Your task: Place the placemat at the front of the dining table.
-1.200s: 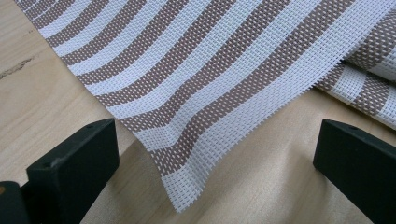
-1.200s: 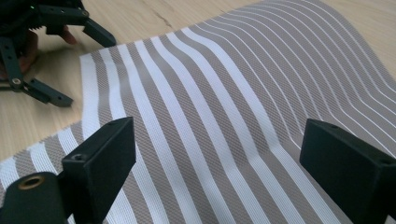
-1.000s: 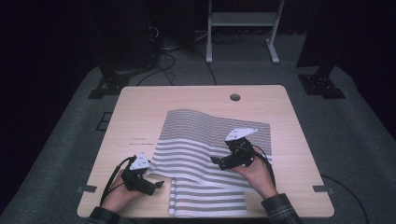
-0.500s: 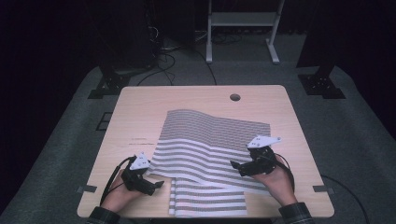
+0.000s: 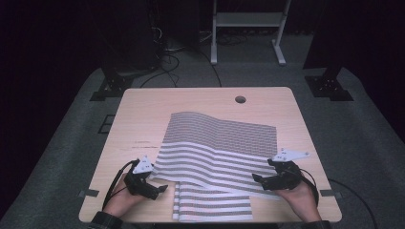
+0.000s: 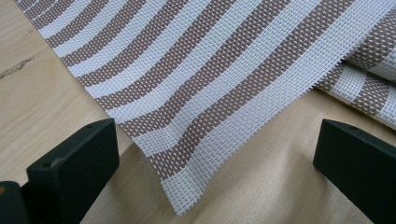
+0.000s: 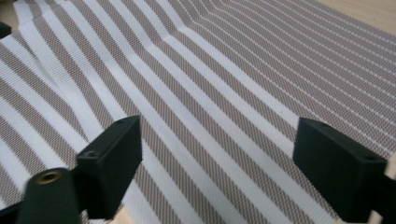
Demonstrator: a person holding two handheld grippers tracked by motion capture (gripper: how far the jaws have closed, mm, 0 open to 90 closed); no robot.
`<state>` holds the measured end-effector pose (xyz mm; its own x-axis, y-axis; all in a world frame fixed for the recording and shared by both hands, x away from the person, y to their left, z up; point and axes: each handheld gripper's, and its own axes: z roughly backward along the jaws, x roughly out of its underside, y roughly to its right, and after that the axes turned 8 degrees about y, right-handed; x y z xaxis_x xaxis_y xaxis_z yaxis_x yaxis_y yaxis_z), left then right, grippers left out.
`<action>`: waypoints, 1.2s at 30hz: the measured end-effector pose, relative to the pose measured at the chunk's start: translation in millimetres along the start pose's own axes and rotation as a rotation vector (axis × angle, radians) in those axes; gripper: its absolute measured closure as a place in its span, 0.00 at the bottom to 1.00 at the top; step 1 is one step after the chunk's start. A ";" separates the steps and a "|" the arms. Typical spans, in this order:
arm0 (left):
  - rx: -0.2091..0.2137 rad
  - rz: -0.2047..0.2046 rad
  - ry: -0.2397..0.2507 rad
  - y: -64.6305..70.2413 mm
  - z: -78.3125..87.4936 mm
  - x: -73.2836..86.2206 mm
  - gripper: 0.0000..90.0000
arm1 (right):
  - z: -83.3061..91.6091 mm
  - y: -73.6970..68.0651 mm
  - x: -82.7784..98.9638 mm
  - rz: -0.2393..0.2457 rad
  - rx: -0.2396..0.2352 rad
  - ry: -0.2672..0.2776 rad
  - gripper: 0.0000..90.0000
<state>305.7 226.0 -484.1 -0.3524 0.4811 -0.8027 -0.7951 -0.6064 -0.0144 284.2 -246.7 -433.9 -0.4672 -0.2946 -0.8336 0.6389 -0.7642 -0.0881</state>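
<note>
A woven mat [image 5: 215,143] with brown and white stripes lies on the wooden table [image 5: 143,114], its near part folded over a lower layer. My left gripper [image 5: 160,189] rests at the mat's near left, held in a hand. In the left gripper view it [image 6: 217,140] is open, and a corner of the mat [image 6: 182,205] lies loose between the jaws. My right gripper [image 5: 258,180] sits at the mat's near right edge, pointing left. Its jaws [image 7: 219,135] have just been closing a little but stand wide apart, with the mat spread beneath them, not pinched.
A round cable hole [image 5: 240,99] is near the table's far edge. Bare wood runs along the left side and the far edge. Behind the table stand a white metal frame [image 5: 248,28] and cables [image 5: 167,52] on the dark floor.
My right gripper has slid to the right across the mat, from its middle to its near right edge. The left gripper has stayed put.
</note>
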 end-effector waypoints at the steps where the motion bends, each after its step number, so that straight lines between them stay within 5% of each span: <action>1: 0.000 0.001 0.001 0.0 0.0 0.0 0.00 | 2.4 0.7 2.7 -0.004 0.004 0.001 0.18; 18: 0.000 0.000 0.000 0.0 0.0 0.0 0.00 | 23.6 3.0 51.8 -0.042 0.062 -0.101 0.23; 27: 0.000 0.000 0.000 0.0 0.0 0.0 0.00 | 19.0 -0.5 59.6 -0.028 0.059 -0.151 0.24; 31: 0.000 0.001 0.001 0.1 -0.1 0.0 0.00 | 19.0 -4.4 60.7 0.031 0.089 -0.151 0.33; 36: 0.000 -0.001 0.000 0.0 0.1 0.0 0.00 | 21.2 -3.6 60.4 0.035 0.084 -0.139 0.52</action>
<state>305.7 226.0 -484.1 -0.3520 0.4818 -0.8025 -0.7953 -0.6061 -0.0150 240.8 -273.9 -472.3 -0.5295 -0.3941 -0.7512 0.6055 -0.7958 -0.0093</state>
